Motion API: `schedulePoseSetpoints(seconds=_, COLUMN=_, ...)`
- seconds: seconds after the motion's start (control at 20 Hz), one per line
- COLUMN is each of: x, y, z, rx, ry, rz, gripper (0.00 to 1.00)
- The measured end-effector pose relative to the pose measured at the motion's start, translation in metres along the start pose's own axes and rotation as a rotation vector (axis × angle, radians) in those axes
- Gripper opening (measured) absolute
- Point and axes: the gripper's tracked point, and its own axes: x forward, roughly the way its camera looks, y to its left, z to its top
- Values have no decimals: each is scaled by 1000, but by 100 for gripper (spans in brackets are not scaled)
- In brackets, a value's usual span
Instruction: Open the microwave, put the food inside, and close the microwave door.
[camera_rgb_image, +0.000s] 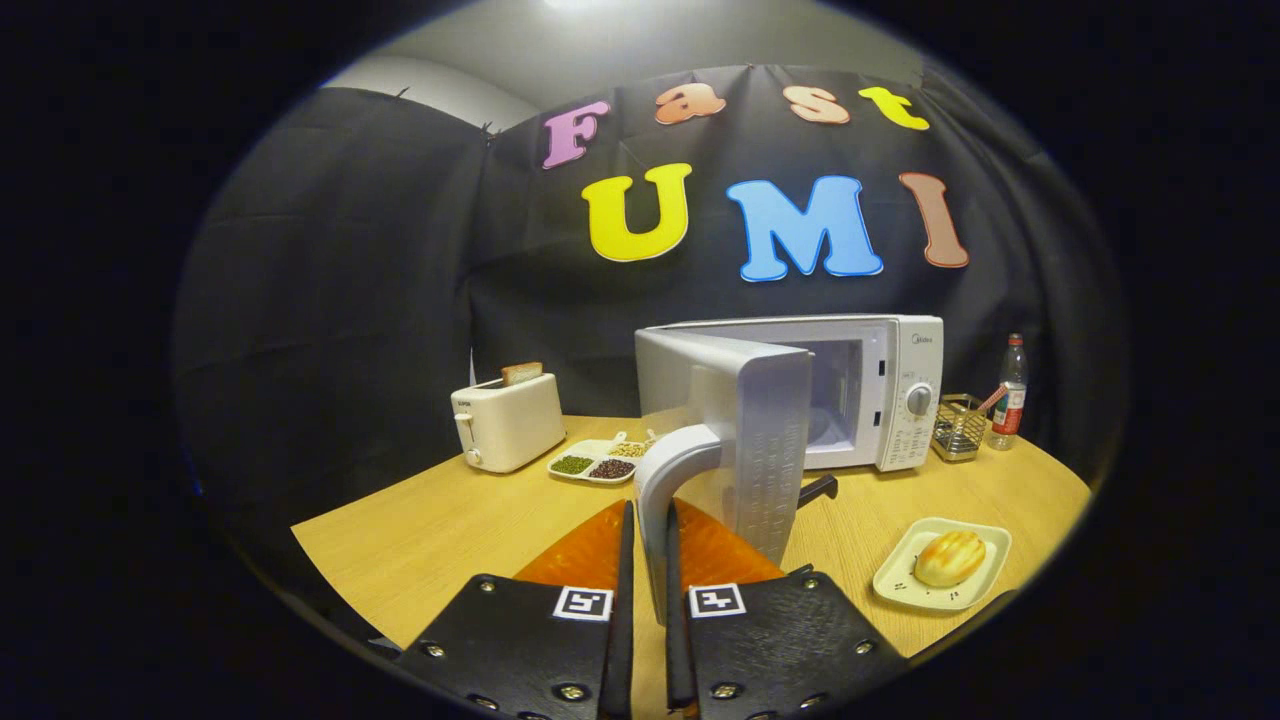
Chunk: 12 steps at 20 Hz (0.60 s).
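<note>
Right up close, my gripper (648, 590) has its fingers clamped on the door handle (662, 500), one finger each side of the vertical bar, no gap showing. The handle curves up into the microwave door (755, 440), which is swung well open and stands edge-on to me.

For this step I'd say keep the pull on an arc around the hinge rather than dragging straight back, or the fingers will slip along the bar or tug the whole oven across the tabletop (440, 520). It looks open enough for the food to go in, so I'd let go soon.

The food is a bun (950, 557) on a small square plate (900, 585), on the tabletop off to the right of the fingers, well apart from them. Its long axis runs roughly side to side, tilted up toward the right.

Beyond the door sits the microwave (880, 400), cavity facing me, dial on its right. Further left there's a bean tray (595, 465) and a toaster (507, 420).
</note>
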Motion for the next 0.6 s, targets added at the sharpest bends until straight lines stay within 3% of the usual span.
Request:
schedulePoseSetpoints(seconds=0.25, x=6, y=41, z=-3, rx=-40, ry=-45, rz=-117, gripper=14)
schedulePoseSetpoints(seconds=0.6, x=21, y=88, z=-2, rx=5, ry=-79, rz=-263, gripper=13)
